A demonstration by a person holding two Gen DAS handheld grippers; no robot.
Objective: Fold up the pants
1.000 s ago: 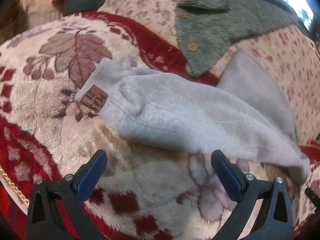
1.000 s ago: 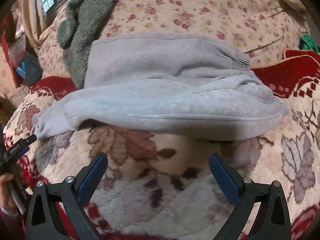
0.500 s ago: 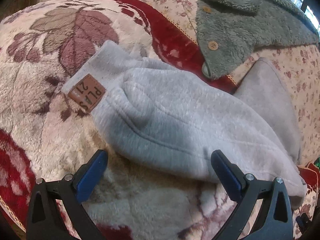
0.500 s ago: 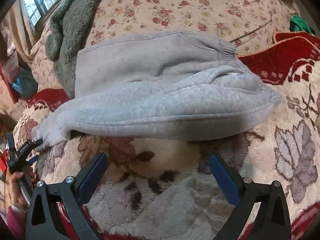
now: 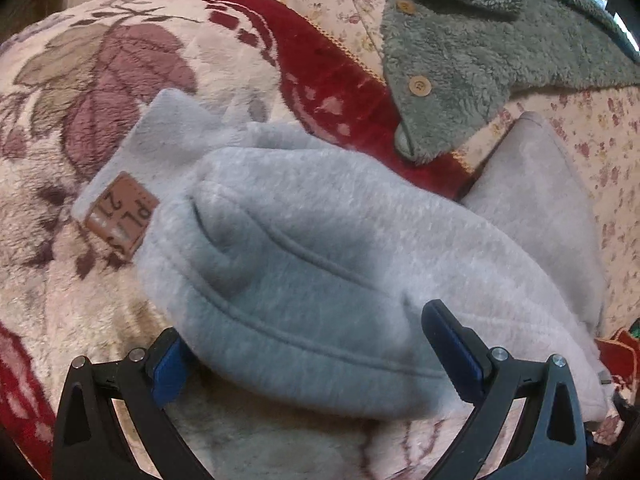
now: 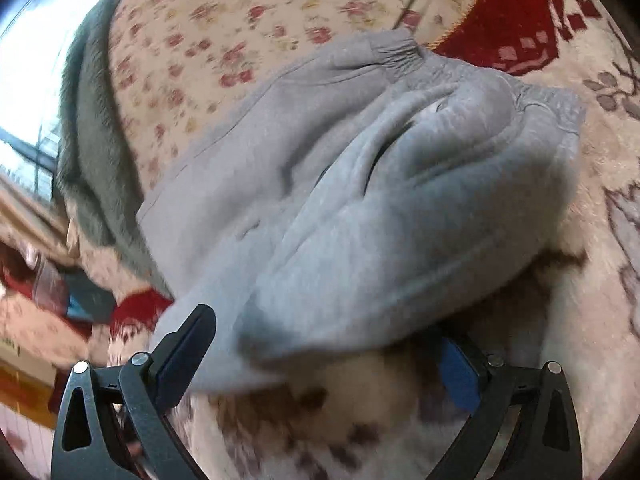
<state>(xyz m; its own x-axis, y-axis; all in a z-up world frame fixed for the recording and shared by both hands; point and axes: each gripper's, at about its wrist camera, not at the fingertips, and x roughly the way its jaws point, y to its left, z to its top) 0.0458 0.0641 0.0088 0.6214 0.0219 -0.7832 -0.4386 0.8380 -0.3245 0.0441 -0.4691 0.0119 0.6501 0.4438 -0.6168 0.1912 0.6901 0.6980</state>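
Blanket (image 5: 60,280): a thick plush cover with red and leaf pattern; it carries everything, and its soft pile may let a gripper finger sink in.
Flowered sheet (image 5: 600,128): it lies behind the blanket, under the far part of the pants.
Pants (image 5: 320,272): grey fleece, lying across the blanket near both grippers, already doubled along the length, I judge. They look soft, thick and light, not slippery; the cloth will sag and the layers may slide apart if only the top one is taken.
Where to hold: at the near folded edge, through all layers, one hold near each end.
Green fleece jacket (image 5: 480,60): it lies behind the pants, its corner close to them, and could be dragged along.
Left gripper (image 5: 316,356): wide apart, the near edge of the pants is between its fingers, nothing is pinched yet.
Right gripper (image 6: 324,356): its jaws are closing, still wide; the pants edge is between them, not yet pressed.
Leather label (image 5: 122,222): a brown patch at the pants' left end.
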